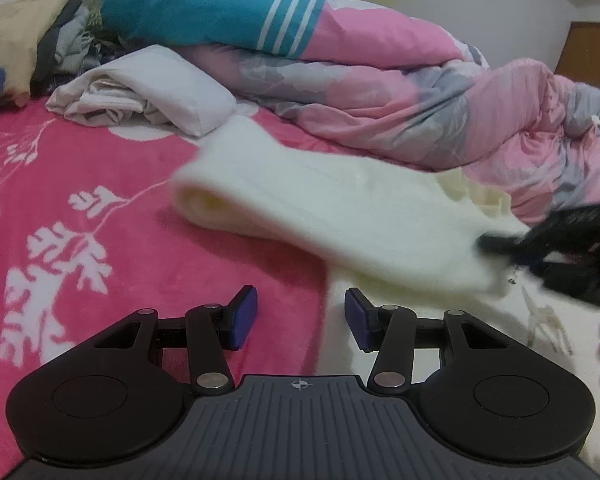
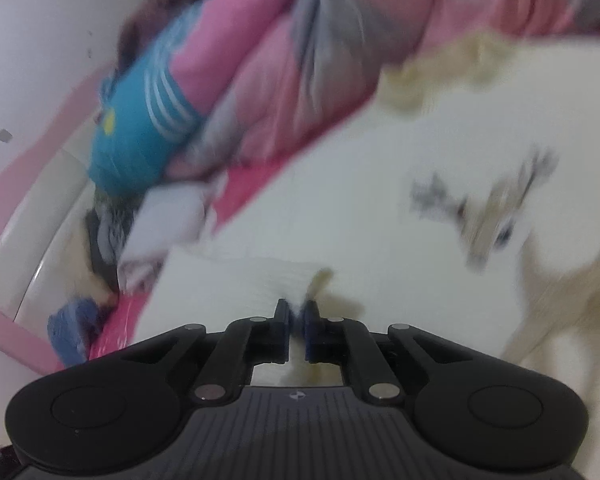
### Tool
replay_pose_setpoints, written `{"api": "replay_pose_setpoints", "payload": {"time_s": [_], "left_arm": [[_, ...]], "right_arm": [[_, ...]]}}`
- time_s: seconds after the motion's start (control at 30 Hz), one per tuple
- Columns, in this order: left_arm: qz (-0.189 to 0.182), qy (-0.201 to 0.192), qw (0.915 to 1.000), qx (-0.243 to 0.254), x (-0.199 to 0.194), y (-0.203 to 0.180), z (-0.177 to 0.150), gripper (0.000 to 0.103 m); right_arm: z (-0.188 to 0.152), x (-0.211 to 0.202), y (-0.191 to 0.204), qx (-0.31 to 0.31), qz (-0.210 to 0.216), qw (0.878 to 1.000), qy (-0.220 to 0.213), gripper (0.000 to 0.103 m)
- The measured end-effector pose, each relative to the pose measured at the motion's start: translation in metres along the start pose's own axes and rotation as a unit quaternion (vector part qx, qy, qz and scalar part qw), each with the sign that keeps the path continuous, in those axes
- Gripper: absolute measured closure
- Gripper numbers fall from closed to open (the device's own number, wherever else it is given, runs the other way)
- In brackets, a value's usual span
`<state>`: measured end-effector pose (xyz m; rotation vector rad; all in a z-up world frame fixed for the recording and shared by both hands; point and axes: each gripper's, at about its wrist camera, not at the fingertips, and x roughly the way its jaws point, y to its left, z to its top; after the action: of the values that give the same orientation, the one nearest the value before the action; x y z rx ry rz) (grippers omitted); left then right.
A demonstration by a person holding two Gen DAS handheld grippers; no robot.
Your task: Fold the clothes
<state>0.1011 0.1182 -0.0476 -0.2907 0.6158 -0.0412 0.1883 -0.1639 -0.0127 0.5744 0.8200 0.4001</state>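
A fluffy cream-white garment (image 1: 340, 220) lies across the pink bed cover, with a sleeve-like part lying over its body. It carries a small grey and tan print (image 2: 492, 216). My right gripper (image 2: 297, 320) is shut on a pinch of this white garment (image 2: 380, 200) near its edge. In the left wrist view the right gripper (image 1: 488, 244) enters from the right, blurred, at the end of the sleeve-like part. My left gripper (image 1: 300, 316) stands open just above the garment's left edge, with nothing between its blue pads (image 1: 246, 312).
The pink bed cover (image 1: 100, 200) with white leaf pattern spreads to the left. A bunched pink and grey quilt (image 1: 380, 92) and a teal striped pillow (image 1: 204, 4) lie behind. A folded white cloth (image 1: 152, 88) and dark crumpled clothes (image 1: 68, 40) sit at the back left.
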Motion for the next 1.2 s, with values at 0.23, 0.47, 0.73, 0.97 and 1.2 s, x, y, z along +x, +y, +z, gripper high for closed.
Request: {"api": "replay_pose_setpoints", "payload": {"time_s": [0.23,0.47,0.73,0.97,1.2], "left_arm": [[0.017,0.007,0.9992,0.035,0.010,-0.016,0.000,0.055],[0.021,0.009,0.9981,0.058,0.026,-0.032,0.008,0.055],[0.035,0.020,0.9963,0.077,0.040,-0.041,0.012,0.055],[0.020,0.026,0.9964,0.078,0.036,-0.041,0.015,0.054],[-0.010,0.038,0.9968,0.069,0.028,-0.045,0.017,0.054]], "right_arm": [[0.050,-0.067,-0.031,-0.023,-0.059,0.994,-0.088,0.098],[0.081,-0.106,-0.077,-0.036,-0.137,0.982,-0.121,0.098],[0.086,-0.110,-0.113,-0.027,-0.165,0.979,-0.115,0.098],[0.079,-0.111,-0.150,0.001,-0.184,0.978,-0.097,0.098],[0.091,-0.116,-0.156,-0.010,-0.192,0.977,-0.088,0.098]]}}
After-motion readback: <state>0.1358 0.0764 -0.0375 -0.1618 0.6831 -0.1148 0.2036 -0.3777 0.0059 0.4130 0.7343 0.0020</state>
